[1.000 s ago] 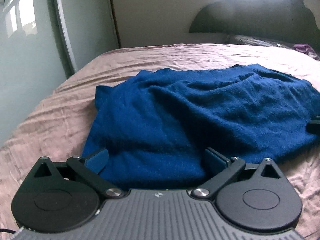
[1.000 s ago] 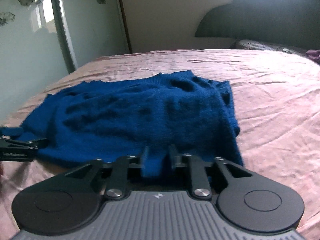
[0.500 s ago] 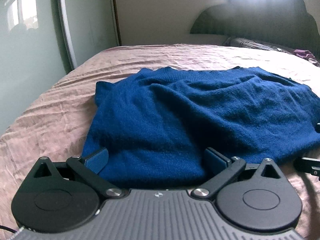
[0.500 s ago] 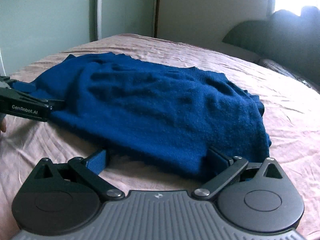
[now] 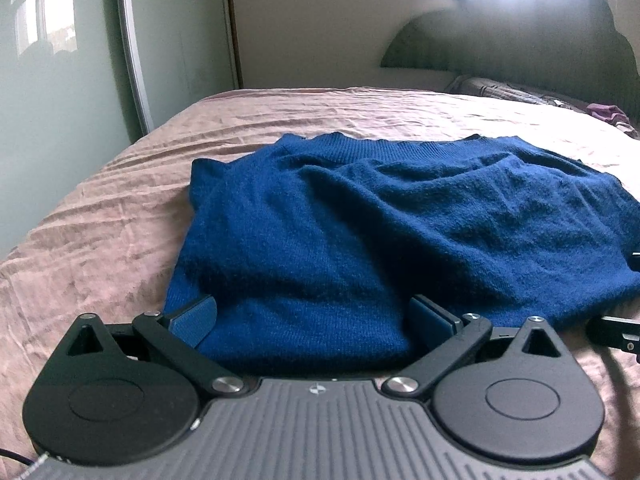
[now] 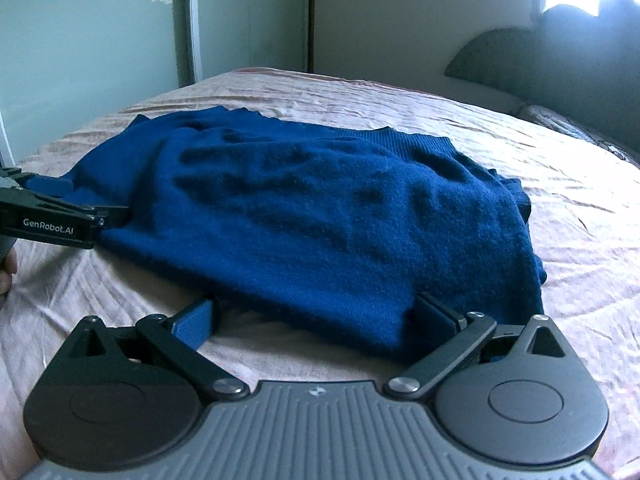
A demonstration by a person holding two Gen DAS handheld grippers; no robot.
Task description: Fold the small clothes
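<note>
A dark blue knitted sweater [image 5: 380, 232] lies folded over and rumpled on the pink bedsheet [image 5: 100, 232]. My left gripper [image 5: 314, 318] stands open at the sweater's near edge, and the cloth lies loose between its blue pads [image 5: 196, 316] without being pinched. My right gripper [image 6: 316, 318] is open wide at the sweater's [image 6: 320, 220] near right corner, the hem resting by its right pad [image 6: 434, 314]. In the right wrist view the left gripper [image 6: 60, 216] shows at the sweater's left side. In the left wrist view a bit of the right gripper [image 5: 616, 332] pokes in at the right edge.
A dark padded headboard [image 5: 520, 40] and a patterned pillow [image 5: 512, 90] are at the bed's far end, with a purple cloth [image 5: 608, 114] beside it. Glossy wardrobe doors [image 5: 60, 80] run along the left of the bed. Part of a hand [image 6: 6, 276] shows at the left.
My right gripper was shut on the sweater's near hem, then let it go and opened wide while rolling. The sweater has settled flatter on the bed. The left gripper stayed open.
</note>
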